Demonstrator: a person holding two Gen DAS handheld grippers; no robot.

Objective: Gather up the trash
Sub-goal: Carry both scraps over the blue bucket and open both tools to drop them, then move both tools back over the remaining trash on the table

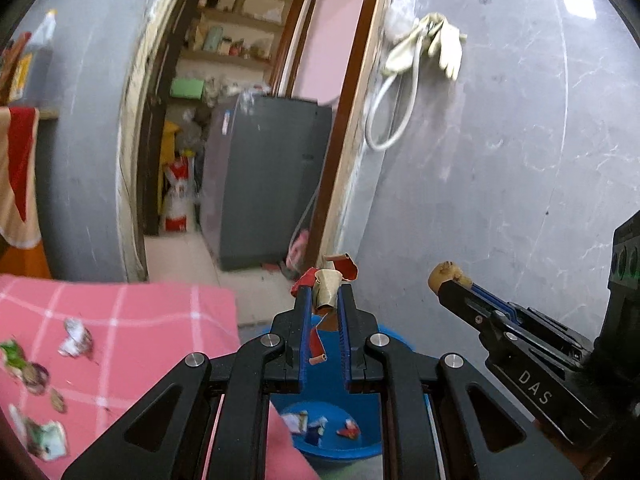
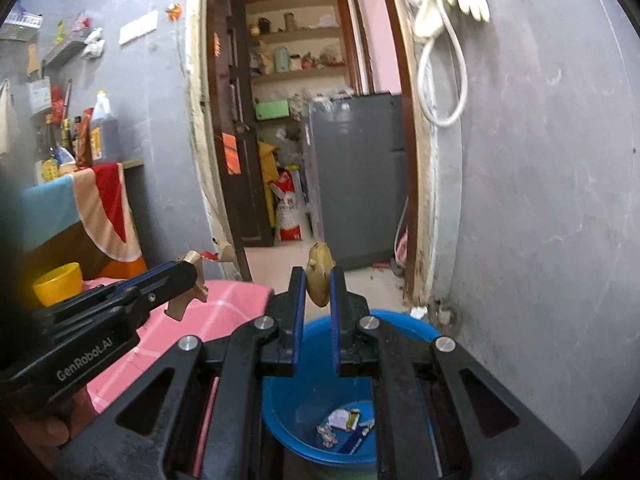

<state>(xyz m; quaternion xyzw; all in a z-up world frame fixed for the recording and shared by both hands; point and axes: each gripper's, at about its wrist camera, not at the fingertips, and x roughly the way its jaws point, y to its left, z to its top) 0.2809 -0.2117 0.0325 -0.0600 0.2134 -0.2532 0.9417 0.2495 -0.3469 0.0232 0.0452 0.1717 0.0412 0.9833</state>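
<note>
Left gripper (image 1: pixel 325 294) clamped on a red-and-tan wrapper (image 1: pixel 328 282), right gripper (image 2: pixel 318 286) pinching a brown peel (image 2: pixel 319 276), both above a blue bin (image 2: pixel 400 322) holding scraps, beside a pink cloth (image 1: pixel 140 320).

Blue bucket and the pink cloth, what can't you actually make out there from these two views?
- Blue bucket: in both wrist views the gripper bodies cover most of its rim and inside; the scraps in it are too small to identify.
- Pink cloth: the left wrist view cuts it off; the litter on it is blurred.
- Left gripper's scrap: crumpled, kind unclear.
</note>
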